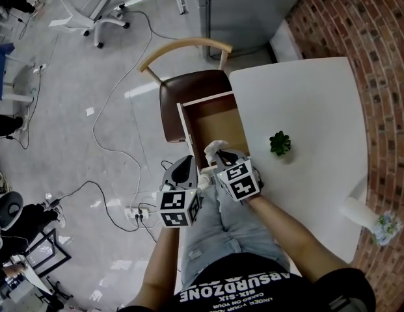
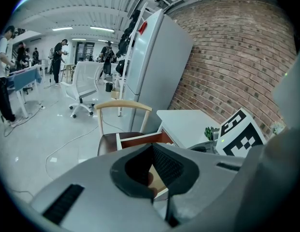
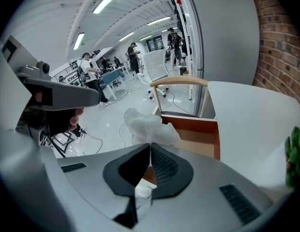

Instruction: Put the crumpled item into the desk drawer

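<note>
The crumpled white item (image 1: pixel 215 148) (image 3: pixel 147 125) sticks out of my right gripper (image 1: pixel 223 156) (image 3: pixel 150 149), which is shut on it. It hangs over the near end of the open wooden desk drawer (image 1: pixel 218 119) (image 3: pixel 200 134). The drawer is pulled out from the left side of the white desk (image 1: pixel 306 103), and its inside looks bare. My left gripper (image 1: pixel 186 166) (image 2: pixel 152 147) sits just left of the right one, beside the drawer's near corner, jaws shut with nothing between them. In the left gripper view the drawer (image 2: pixel 140 139) shows right past the jaws.
A brown chair with a wooden back (image 1: pixel 188 86) (image 2: pixel 121 106) stands at the drawer's far end. A small green plant (image 1: pixel 280 143) and a white roll (image 1: pixel 358 213) are on the desk. Cables and a power strip (image 1: pixel 140 212) lie on the floor; brick wall (image 1: pixel 377 51) at right.
</note>
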`<state>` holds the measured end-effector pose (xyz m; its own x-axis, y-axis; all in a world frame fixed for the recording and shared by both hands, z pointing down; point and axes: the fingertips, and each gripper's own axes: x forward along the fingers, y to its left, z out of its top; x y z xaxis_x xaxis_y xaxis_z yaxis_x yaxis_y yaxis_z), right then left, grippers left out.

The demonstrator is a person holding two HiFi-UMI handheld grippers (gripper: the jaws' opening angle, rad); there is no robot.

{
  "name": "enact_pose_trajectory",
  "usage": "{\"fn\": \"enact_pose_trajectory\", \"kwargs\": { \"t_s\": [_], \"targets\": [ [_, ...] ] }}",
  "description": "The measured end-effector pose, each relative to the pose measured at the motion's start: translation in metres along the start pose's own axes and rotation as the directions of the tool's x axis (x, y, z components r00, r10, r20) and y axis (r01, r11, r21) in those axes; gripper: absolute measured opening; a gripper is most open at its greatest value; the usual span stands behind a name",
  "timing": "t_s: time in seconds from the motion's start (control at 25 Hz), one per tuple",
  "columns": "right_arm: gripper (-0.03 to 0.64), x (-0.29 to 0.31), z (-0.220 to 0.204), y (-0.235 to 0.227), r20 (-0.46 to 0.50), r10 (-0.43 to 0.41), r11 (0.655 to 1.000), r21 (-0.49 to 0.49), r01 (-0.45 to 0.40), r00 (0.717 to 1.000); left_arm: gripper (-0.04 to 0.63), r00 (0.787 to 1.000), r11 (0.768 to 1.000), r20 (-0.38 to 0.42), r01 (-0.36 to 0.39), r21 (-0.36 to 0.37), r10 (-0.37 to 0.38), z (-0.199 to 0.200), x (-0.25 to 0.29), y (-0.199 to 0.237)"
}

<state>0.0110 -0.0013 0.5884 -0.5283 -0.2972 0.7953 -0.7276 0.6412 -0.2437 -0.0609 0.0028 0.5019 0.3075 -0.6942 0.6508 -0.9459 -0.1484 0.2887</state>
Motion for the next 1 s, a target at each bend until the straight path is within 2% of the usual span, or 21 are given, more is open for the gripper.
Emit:
{"fn": "enact_pose_trajectory", "kwargs": {
  "t_s": [0.36, 1.0],
  "targets": [
    [0.005, 0.016, -0.018, -0.012, -0.053, -0.013, 0.998, 0.057, 0.016, 0.999, 0.006, 1.0, 1.0, -0.019, 0.003, -0.006, -0.003, -0.006, 0.008, 0.007],
    [0.005, 0.05, -0.041, -0.019, -0.116, -0.026, 0.997, 0.069, 0.034, 0.993, 0.006, 1.0, 1.0, -0.013, -0.002, -0.018, 0.002, -0.011, 0.02, 0.031]
  ]
}}
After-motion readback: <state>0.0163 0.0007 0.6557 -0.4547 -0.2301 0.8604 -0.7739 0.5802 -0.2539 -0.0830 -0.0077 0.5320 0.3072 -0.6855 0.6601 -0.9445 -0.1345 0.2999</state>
